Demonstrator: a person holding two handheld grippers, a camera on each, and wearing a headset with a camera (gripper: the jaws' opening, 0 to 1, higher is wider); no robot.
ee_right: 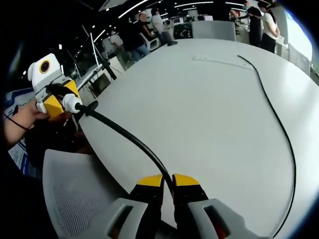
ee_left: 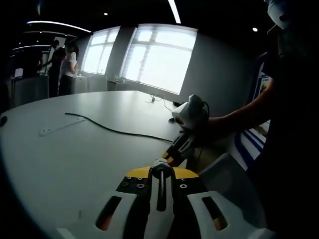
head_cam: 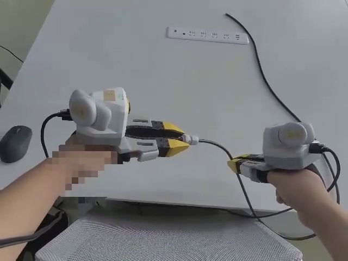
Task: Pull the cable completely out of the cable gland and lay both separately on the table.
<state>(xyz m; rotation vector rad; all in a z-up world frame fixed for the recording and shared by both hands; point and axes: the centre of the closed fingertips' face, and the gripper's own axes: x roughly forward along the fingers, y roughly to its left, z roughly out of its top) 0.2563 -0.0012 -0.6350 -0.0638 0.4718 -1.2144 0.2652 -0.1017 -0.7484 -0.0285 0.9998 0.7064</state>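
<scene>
My left gripper (head_cam: 184, 140) (ee_left: 162, 172) is shut on the white cable gland (head_cam: 191, 139) (ee_left: 162, 167) (ee_right: 71, 103), held above the table's near edge. A black cable (head_cam: 216, 145) (ee_right: 124, 134) runs out of the gland to the right and into my right gripper (head_cam: 234, 163) (ee_right: 167, 180), which is shut on it. The cable's loose end hangs down below the right gripper (ee_left: 169, 158), past the table edge. In the right gripper view the left gripper (ee_right: 62, 102) shows at the upper left.
A white power strip (head_cam: 207, 35) (ee_right: 219, 60) lies at the far side of the grey table (head_cam: 163, 87), with its black cord (head_cam: 266, 76) (ee_left: 114, 130) running toward the right. A dark mouse (head_cam: 14, 143) sits at the left edge. A mesh chair (head_cam: 168, 239) stands below.
</scene>
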